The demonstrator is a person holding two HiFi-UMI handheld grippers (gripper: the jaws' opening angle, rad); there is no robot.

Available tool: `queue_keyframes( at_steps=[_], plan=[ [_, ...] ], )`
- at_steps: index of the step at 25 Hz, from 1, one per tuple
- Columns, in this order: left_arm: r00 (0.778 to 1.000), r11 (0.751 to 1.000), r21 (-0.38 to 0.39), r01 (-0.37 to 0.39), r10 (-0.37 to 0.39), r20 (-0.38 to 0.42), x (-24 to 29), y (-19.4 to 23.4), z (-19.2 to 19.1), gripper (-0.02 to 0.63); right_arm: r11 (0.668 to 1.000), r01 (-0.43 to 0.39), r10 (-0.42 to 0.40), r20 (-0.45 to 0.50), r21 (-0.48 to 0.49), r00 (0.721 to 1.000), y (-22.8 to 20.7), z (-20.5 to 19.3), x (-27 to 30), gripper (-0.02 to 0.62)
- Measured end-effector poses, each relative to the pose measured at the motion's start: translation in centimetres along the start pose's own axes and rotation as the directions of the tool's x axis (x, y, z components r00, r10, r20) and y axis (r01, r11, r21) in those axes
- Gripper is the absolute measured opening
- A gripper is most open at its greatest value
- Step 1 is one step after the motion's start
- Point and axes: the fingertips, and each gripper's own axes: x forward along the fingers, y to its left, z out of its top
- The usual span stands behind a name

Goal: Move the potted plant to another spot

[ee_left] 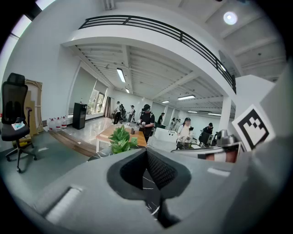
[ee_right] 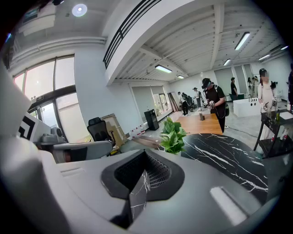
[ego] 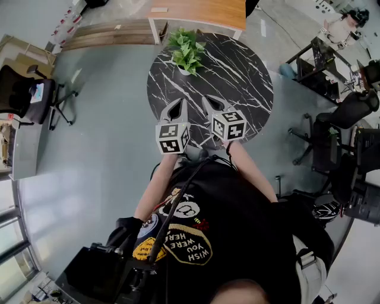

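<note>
The potted plant (ego: 186,52), green leaves in a small white pot, stands at the far left of a round black marble table (ego: 243,77). Both grippers hover side by side over the table's near edge, well short of the plant. My left gripper (ego: 177,105) has its jaws together with nothing between them. My right gripper (ego: 214,104) is shut and empty too. In the left gripper view the plant (ee_left: 121,138) rises just beyond the closed jaw tips (ee_left: 147,152). In the right gripper view the plant (ee_right: 173,135) stands ahead of the gripper (ee_right: 145,153), slightly right, on the marble top (ee_right: 229,153).
A wooden table (ego: 199,12) stands just beyond the marble one. An office chair (ego: 29,95) is on the left and darker chairs (ego: 335,139) and desks on the right. Several people stand far off by the wooden table (ee_right: 213,98).
</note>
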Motion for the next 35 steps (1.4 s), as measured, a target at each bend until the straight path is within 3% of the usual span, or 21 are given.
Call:
queue_keyframes(
  at_steps=[10, 19, 25, 30, 35],
  plan=[
    [1.000, 1.000, 0.002, 0.009, -0.009, -0.004, -0.1, 0.5, -0.8, 0.004, 1.000, 0.011, -0.011, -0.005, -0.002, 1.000, -0.1, -0.8, 0.5, 0.002],
    [0.998, 0.999, -0.022, 0.043, -0.044, -0.046, 1.6, 3.8, -0.8, 0.005, 0.999, 0.045, -0.045, -0.028, 0.027, 0.999, -0.7, -0.8, 4.2, 0.002],
    [0.997, 0.999, -0.022, 0.034, -0.036, -0.075, 4.6, 5.3, -1.6, 0.004, 0.997, 0.059, -0.056, -0.071, 0.043, 0.996, -4.5, -1.6, 7.2, 0.002],
    [0.997, 1.000, -0.026, -0.007, 0.005, -0.078, 7.6, 5.9, -2.2, 0.005, 0.997, 0.025, -0.015, -0.115, 0.079, 0.993, -9.3, -1.8, 10.8, 0.002],
    [0.996, 0.999, -0.027, -0.047, 0.045, -0.077, 12.6, 6.9, -3.2, 0.005, 0.998, -0.037, 0.043, -0.153, 0.042, 0.987, -11.8, -1.1, 14.9, 0.012]
  ],
)
